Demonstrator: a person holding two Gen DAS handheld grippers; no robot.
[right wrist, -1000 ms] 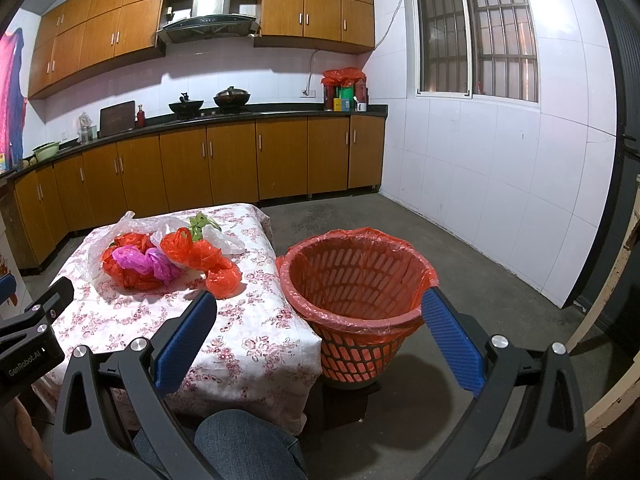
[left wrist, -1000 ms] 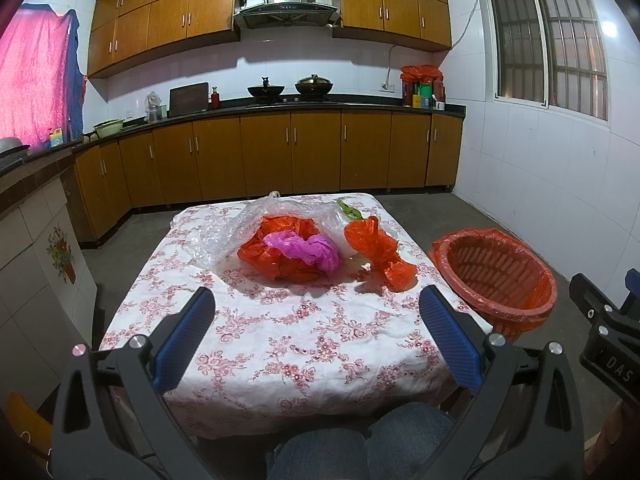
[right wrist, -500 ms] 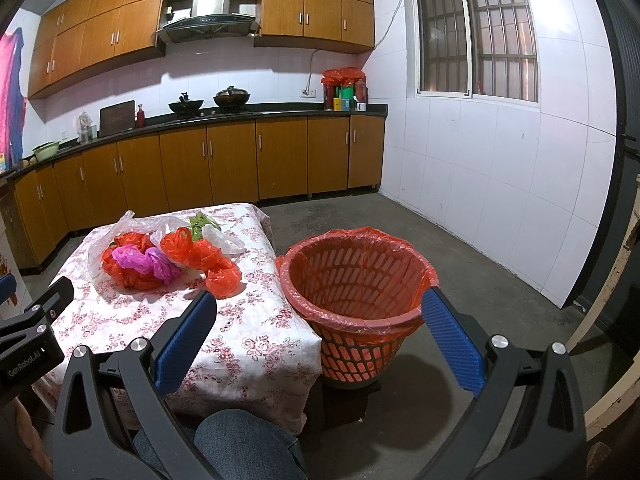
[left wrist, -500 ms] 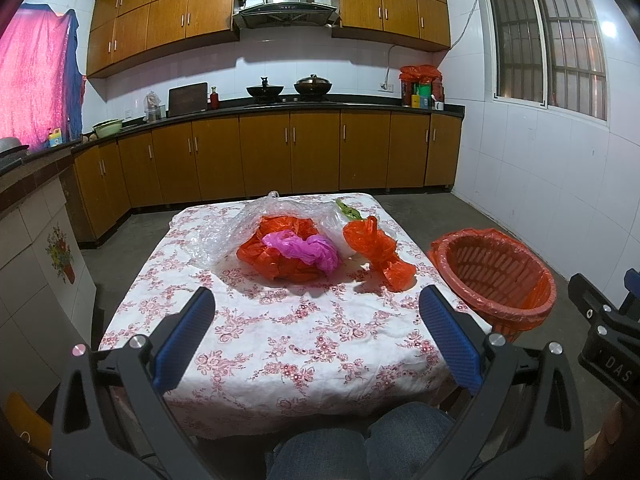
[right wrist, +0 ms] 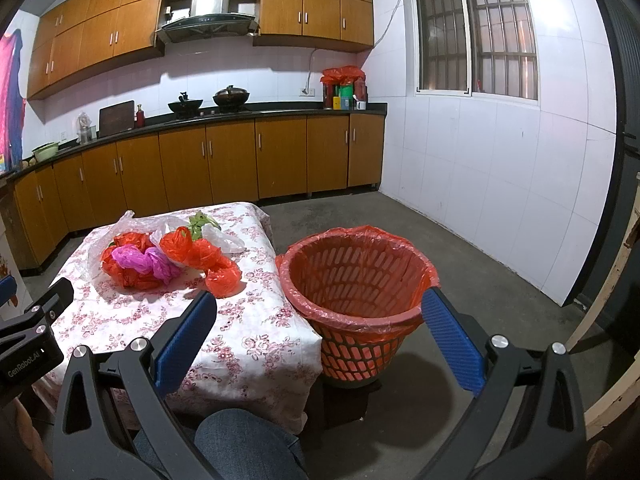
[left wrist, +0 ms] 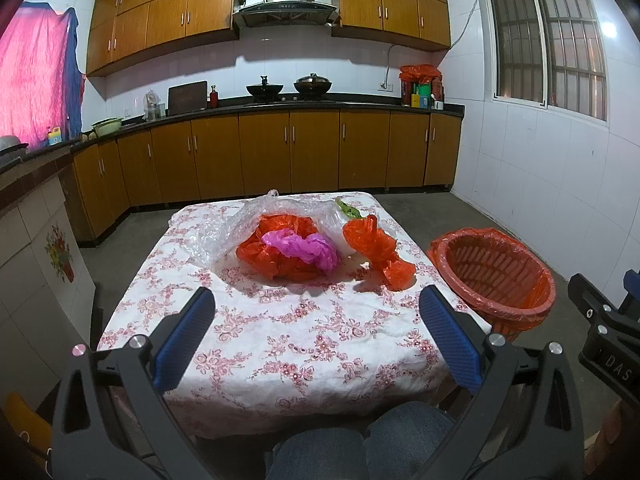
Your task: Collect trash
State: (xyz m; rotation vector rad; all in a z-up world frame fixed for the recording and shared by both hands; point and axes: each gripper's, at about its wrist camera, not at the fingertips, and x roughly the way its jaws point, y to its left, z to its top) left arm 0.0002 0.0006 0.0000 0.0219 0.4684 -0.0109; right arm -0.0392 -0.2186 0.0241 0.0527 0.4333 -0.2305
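Observation:
A heap of plastic bags lies on the far half of the floral table: a clear bag, a crumpled orange bag with a pink bag on it, and a second orange bag to the right, with green leaves behind. The same heap shows in the right wrist view. An orange lined basket stands on the floor right of the table. My left gripper is open and empty above the table's near edge. My right gripper is open and empty, short of the basket.
Wooden cabinets and a dark counter with pots run along the back wall. A white tiled wall with a barred window is on the right. Bare concrete floor surrounds the basket. The person's jeans-clad knee is below the table edge.

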